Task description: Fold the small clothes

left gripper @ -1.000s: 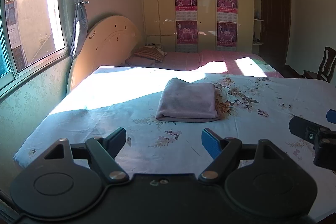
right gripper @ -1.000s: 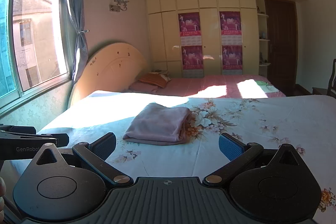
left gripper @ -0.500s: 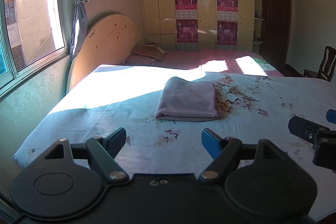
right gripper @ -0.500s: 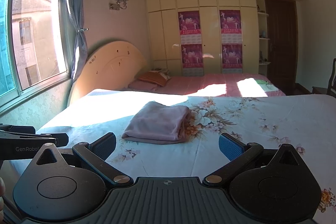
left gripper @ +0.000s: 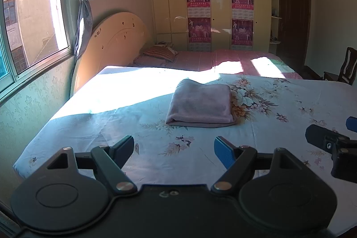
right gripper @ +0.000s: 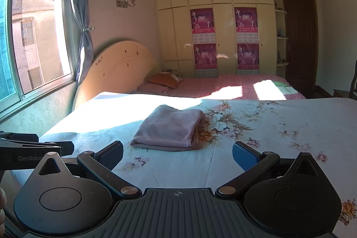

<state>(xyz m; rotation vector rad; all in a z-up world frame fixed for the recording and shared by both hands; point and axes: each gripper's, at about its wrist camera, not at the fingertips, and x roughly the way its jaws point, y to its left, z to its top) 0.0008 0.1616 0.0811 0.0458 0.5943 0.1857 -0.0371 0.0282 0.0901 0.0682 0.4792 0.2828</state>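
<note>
A lilac garment [left gripper: 200,104] lies folded into a neat rectangle in the middle of the floral bedsheet [left gripper: 279,108]. It also shows in the right wrist view [right gripper: 169,128]. My left gripper [left gripper: 174,150] is open and empty, held above the near part of the bed, well short of the garment. My right gripper [right gripper: 177,154] is open and empty too, at about the same distance. The right gripper's side shows at the right edge of the left wrist view [left gripper: 332,146]. The left gripper's side shows at the left edge of the right wrist view [right gripper: 33,146].
A wooden headboard [left gripper: 116,41] stands at the left of the bed under a window [left gripper: 29,15]. A second bed with a pink cover [left gripper: 234,59] lies behind, before a wall of wardrobes [left gripper: 218,3]. A chair [left gripper: 345,66] stands at the far right.
Both grippers have drawn back and lifted very slightly. The folded garment has not moved.
</note>
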